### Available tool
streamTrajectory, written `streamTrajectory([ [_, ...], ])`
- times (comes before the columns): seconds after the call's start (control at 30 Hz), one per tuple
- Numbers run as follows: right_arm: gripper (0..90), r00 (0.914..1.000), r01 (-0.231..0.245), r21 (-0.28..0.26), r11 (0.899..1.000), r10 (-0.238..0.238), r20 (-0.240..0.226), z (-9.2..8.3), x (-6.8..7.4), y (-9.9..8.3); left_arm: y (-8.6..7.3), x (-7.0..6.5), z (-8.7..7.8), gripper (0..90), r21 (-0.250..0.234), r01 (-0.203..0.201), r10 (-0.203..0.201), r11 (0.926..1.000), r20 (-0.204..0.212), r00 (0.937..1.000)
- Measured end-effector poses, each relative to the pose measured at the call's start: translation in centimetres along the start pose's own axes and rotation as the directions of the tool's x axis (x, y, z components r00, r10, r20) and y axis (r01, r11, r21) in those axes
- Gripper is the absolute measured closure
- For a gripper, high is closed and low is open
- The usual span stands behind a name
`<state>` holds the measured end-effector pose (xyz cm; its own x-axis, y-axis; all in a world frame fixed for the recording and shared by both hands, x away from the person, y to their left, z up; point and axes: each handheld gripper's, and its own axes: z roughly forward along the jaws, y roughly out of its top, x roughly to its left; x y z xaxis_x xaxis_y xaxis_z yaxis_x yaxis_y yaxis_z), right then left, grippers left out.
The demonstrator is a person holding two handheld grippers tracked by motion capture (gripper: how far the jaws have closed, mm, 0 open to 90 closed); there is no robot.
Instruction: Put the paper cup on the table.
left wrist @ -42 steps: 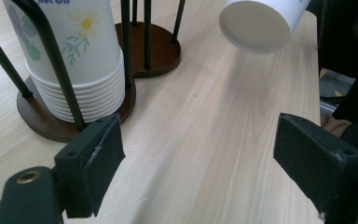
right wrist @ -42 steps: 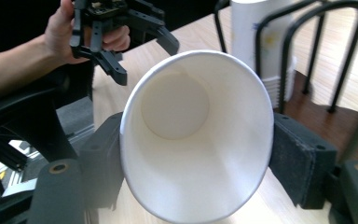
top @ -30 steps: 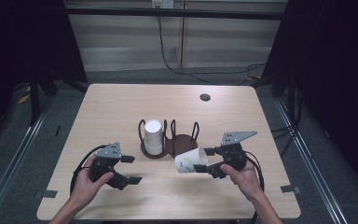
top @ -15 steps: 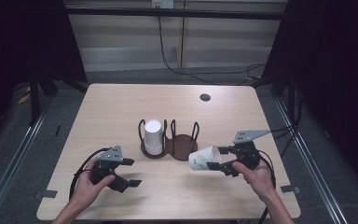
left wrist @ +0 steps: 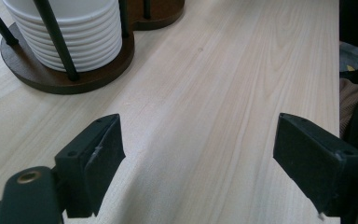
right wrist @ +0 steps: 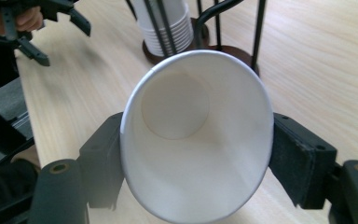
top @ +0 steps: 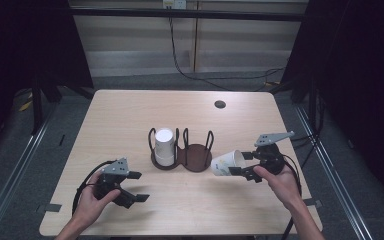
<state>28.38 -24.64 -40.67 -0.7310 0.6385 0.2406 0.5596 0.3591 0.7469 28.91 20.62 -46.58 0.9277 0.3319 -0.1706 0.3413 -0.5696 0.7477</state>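
While held low over the near part of the pale wooden table (top: 130, 120), left gripper (top: 132, 187) with jaws spread wide and nothing between them, bare wood grain under them in the left gripper view, near and to the left of the brown cup holder (top: 196, 159). Level with that, just right of the holder, right gripper (top: 236, 162) clamped on the sides of a single white paper cup (top: 227, 163), tipped on its side, its mouth toward the camera in the right gripper view (right wrist: 196, 140). At the table's middle, the holder itself: two round bases with black upright wires, left bay filled by a stack of white cups (top: 164, 146), right bay bare. Open wood on every side of the holder, widest toward the far edge. Beyond the holder to the right, a small dark round hole (top: 220, 104) near the far edge. Past the table, grey floor, a black cable (top: 180, 65) trailing across it, a pale wall panel, dark curtains on both sides.
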Motion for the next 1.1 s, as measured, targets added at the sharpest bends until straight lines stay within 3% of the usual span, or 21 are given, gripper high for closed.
streamTrajectory([
  [0.03, 26.3, 1.0, 0.0, 0.0, 1.0, 0.0, 0.0, 0.0, 0.0, 0.0, 0.0, 0.0, 0.0, 16.1, -0.007, 0.006, -0.006, 1.0, -0.002, 1.0],
  [0.07, 26.4, 0.9998, 0.003, 0.027, 1.0, -0.003, 0.018, 0.2, -0.2, 0.2, 0.0, -0.1, -0.3, 16.1, -0.032, 0.008, -0.009, 0.9995, -0.032, 0.9995],
  [0.23, 26.3, 0.9993, -0.005, 0.051, 0.999, 0.003, 0.036, 0.4, -0.8, 0.7, -0.1, -0.2, -0.6, 16.1, -0.054, 0.006, -0.007, 0.9985, -0.031, 0.9995],
  [0.37, 26.4, 0.9981, -0.004, 0.092, 0.996, -0.002, 0.061, 0.5, -1.3, 1.1, -0.3, -0.3, -0.3, 16.1, -0.037, 0.006, -0.006, 0.9993, -0.018, 0.9998],
  [0.53, 26.4, 0.9957, 0.003, 0.131, 0.991, -0.015, 0.091, 0.7, -1.9, 2.3, -0.4, -0.5, 0.1, 16.1, -0.014, -0.024, 0.024, 0.9996, -0.008, 0.9997],
  [0.9, 26.0, 0.9918, -0.007, 0.235, 0.972, -0.023, 0.125, 1.9, -3.1, 4.4, -0.6, -0.3, 0.0, 16.1, -0.007, -0.015, 0.015, 0.9999, -0.005, 0.9999],
  [1.1, 25.7, 0.9907, -0.006, 0.264, 0.964, -0.03, 0.133, 2.3, -3.5, 5.2, -0.6, -0.2, 0.0, 16.1, -0.013, -0.006, 0.006, 0.9999, 0.002, 1.0],
])
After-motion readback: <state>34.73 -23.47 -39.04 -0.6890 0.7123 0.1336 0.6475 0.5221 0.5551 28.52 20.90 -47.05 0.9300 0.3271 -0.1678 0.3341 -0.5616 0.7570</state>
